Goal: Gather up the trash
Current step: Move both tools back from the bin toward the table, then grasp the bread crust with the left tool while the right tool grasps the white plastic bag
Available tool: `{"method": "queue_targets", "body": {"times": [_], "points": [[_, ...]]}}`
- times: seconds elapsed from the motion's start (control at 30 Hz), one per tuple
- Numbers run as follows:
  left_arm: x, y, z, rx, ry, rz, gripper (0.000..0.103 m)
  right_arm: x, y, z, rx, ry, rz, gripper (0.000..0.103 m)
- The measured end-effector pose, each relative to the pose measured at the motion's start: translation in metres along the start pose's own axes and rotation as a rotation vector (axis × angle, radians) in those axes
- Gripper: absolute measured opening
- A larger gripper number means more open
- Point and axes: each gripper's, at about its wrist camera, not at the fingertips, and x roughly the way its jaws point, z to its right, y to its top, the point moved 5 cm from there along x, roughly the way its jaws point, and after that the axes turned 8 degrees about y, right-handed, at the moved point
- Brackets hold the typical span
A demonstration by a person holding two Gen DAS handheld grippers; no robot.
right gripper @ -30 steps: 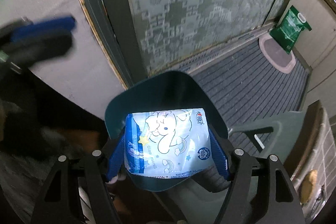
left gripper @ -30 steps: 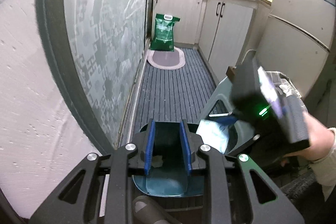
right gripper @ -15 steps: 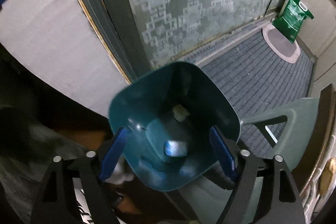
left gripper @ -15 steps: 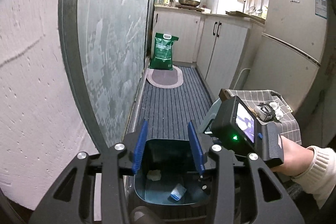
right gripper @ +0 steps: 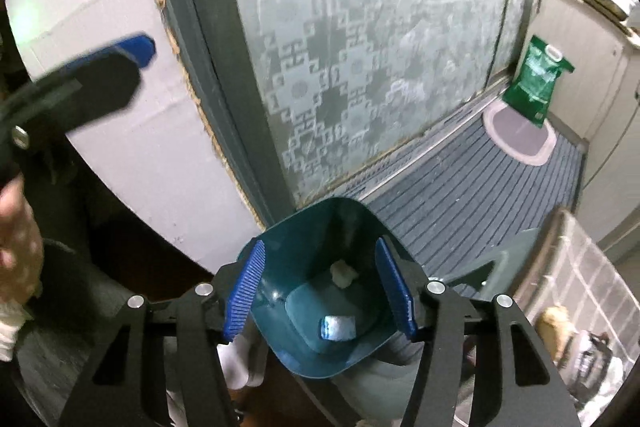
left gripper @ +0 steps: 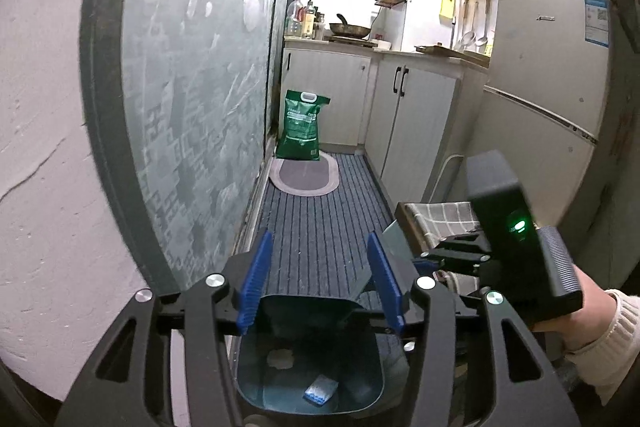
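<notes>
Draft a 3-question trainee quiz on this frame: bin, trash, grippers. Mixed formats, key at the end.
1. True or false: the blue-and-white packet lies on the floor mat beside the teal bin.
2. Multiple choice: what is between the pads of the right gripper? A) the packet B) a crumpled tissue C) nothing, the bin's inside shows through the gap.
3. Fill in: besides the packet, the bin holds one small pale ____.

Key
1. False: it lies at the bottom of the bin.
2. C: the jaws are closing with nothing gripped; the left gripper is opening, also with nothing held.
3. Wad, likely crumpled paper.
</notes>
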Motion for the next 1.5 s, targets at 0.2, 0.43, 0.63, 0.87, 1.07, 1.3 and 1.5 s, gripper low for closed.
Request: {"method": "queue_targets", "body": {"times": [0.2, 0.43, 0.63, 0.87, 1.07, 1.3, 1.5], "points": [[0.012, 0.002, 0.025, 0.024, -0.023, -0.008, 0.055, -0.033, -0.008, 0.023, 0.011, -0.059, 0.047, 0.058], [0.022, 0.003, 0.057, 0.059, -0.05, -0.014, 0.056, -0.07, -0.026, 0.056, 0.057, -0.118, 0.088, 0.057], [0.041, -0.004, 0.084, 0.097, -0.067, -0.043, 0.056, -0.106, -0.048, 0.086, 0.094, -0.198, 0.119, 0.056], [0.058, -0.012, 0.119, 0.127, -0.108, -0.074, 0.056, -0.138, -0.074, 0.118, 0.155, -0.249, 0.143, 0.052], [0.078, -0.028, 0.152, 0.203, -0.125, -0.126, 0.056, -0.152, -0.093, 0.131, 0.183, -0.268, 0.146, 0.049], [0.103, -0.038, 0.186, 0.235, -0.171, -0.175, 0.057, -0.162, -0.121, 0.144, 0.219, -0.271, 0.129, 0.049], [0.127, -0.045, 0.208, 0.278, -0.157, -0.19, 0.059, -0.169, -0.142, 0.151, 0.232, -0.27, 0.115, 0.049]]}}
